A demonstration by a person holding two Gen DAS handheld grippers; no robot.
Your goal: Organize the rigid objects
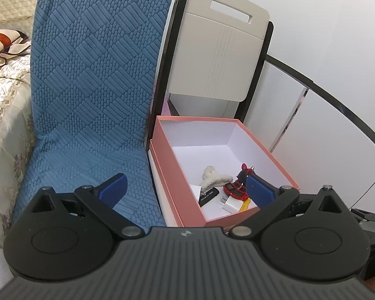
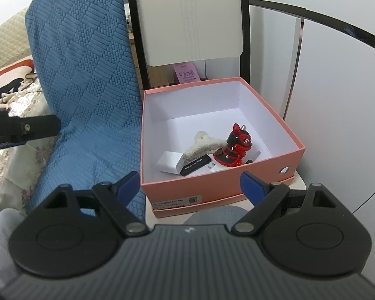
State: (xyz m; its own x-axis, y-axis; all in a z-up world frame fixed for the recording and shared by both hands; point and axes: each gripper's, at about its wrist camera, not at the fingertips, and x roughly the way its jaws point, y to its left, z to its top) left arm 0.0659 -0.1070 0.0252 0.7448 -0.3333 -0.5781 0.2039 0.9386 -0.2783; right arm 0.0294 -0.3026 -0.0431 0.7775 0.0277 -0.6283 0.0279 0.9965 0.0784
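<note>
A pink box (image 2: 212, 187) with a white inside stands open. In it lie a red and black dog figurine (image 2: 233, 147), a fuzzy cream hair claw (image 2: 205, 142), a black USB stick (image 2: 195, 166), a small white block (image 2: 170, 162) and a white plug (image 2: 213, 168). The left wrist view shows the same box (image 1: 177, 175), the figurine (image 1: 237, 187), the hair claw (image 1: 213, 177), the USB stick (image 1: 208, 196) and a yellow piece (image 1: 245, 205). My right gripper (image 2: 190, 186) hangs open just before the box's near wall. My left gripper (image 1: 185, 187) is open too, its right finger over the box's near corner.
A blue quilted chair (image 1: 95, 87) stands left of the box. A folded beige and black chair (image 1: 220, 57) leans behind it. White cabinet doors (image 2: 325, 100) are on the right, a bed with patterned covers (image 1: 5, 100) on the left. The left gripper's side (image 2: 20, 127) shows at left in the right wrist view.
</note>
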